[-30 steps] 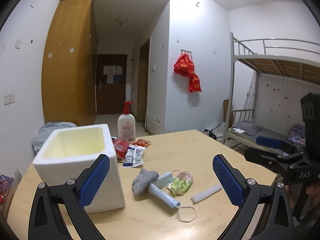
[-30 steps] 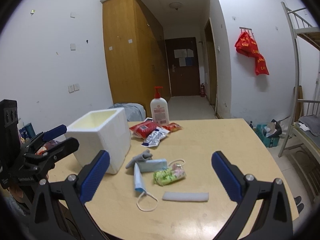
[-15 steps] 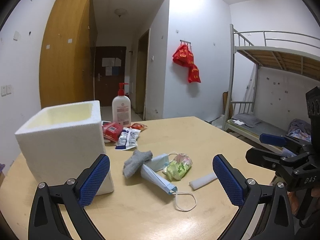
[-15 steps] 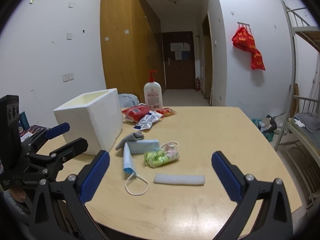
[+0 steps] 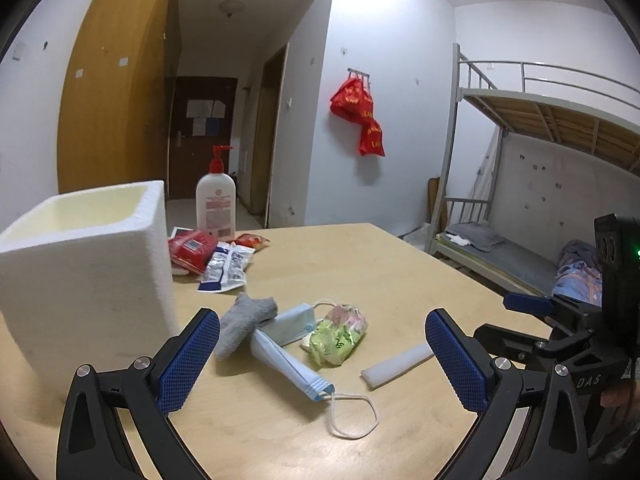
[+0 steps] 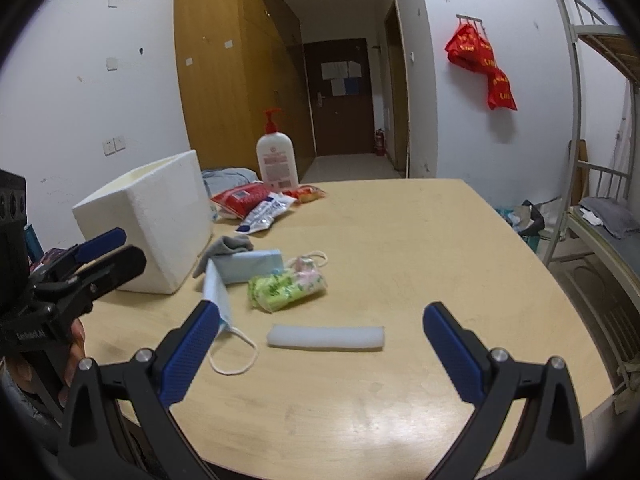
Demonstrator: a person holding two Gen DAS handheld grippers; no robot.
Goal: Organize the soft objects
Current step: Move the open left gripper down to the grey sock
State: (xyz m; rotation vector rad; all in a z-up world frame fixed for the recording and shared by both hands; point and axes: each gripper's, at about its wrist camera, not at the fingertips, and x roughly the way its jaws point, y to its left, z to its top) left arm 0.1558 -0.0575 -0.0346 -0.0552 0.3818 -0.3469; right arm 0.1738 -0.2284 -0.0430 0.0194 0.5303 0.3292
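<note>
A white foam box (image 5: 84, 276) (image 6: 152, 220) stands on the left of the wooden table (image 5: 360, 264). Beside it lie a grey sock (image 5: 244, 326) (image 6: 228, 246), a blue face mask (image 5: 288, 356) (image 6: 244, 266), a green-pink soft packet (image 5: 338, 334) (image 6: 288, 286) and a white foam strip (image 5: 396, 364) (image 6: 326, 337). My left gripper (image 5: 322, 360) is open and empty, just above the mask and packet. My right gripper (image 6: 320, 352) is open and empty, over the foam strip.
A lotion pump bottle (image 5: 215, 204) (image 6: 277, 160) and red and white snack packets (image 5: 208, 254) (image 6: 256, 202) sit at the table's far side. A bunk bed (image 5: 540, 184) stands to the right. The table's rounded edge runs near the right gripper.
Both grippers have dropped lower and moved forward toward the soft items. Their jaws stay open. Nothing on the table has moved.
</note>
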